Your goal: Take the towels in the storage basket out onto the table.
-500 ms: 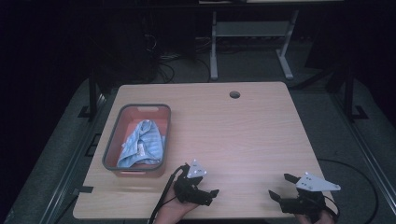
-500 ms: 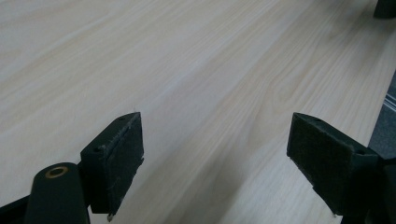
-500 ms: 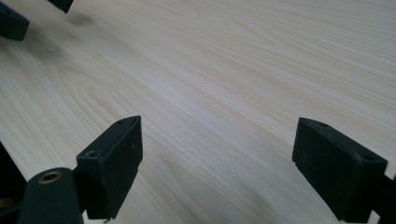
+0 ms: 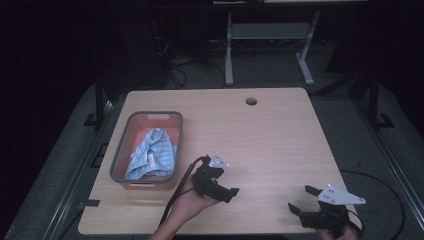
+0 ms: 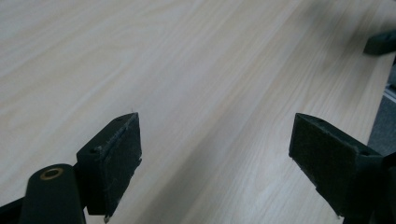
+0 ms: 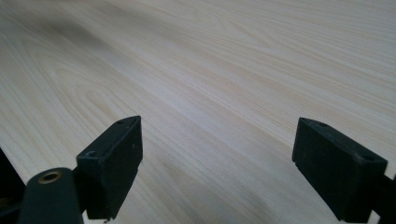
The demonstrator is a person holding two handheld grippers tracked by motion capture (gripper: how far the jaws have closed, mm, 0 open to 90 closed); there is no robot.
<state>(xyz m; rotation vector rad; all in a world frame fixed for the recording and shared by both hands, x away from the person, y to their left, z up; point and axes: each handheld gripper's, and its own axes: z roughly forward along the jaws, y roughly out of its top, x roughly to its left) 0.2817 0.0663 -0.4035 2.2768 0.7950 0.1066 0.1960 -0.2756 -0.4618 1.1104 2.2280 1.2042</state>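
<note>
A: Item one, the container?
B: Grey-rimmed, salmon-coloured plastic bin, near the tabletop's left edge, long side running along that edge. Contents: one light blue striped cloth, crumpled, lying wholly inside the bin.

A: Item two, the tongs?
B: Left gripper, held in a hand just beside the bin's near right corner, close to the front edge. Jaws wide apart, nothing between them; its own view has bare wood under the pads. Right gripper, at the front right corner, jaws likewise wide and empty over bare wood.

A: Why so placed?
B: My judgement: both are parked low and spread, ready to reach; the left sits nearest the cloth, so it would likely go in first.

A: Other features?
B: Round cable hole near the far edge.
</note>
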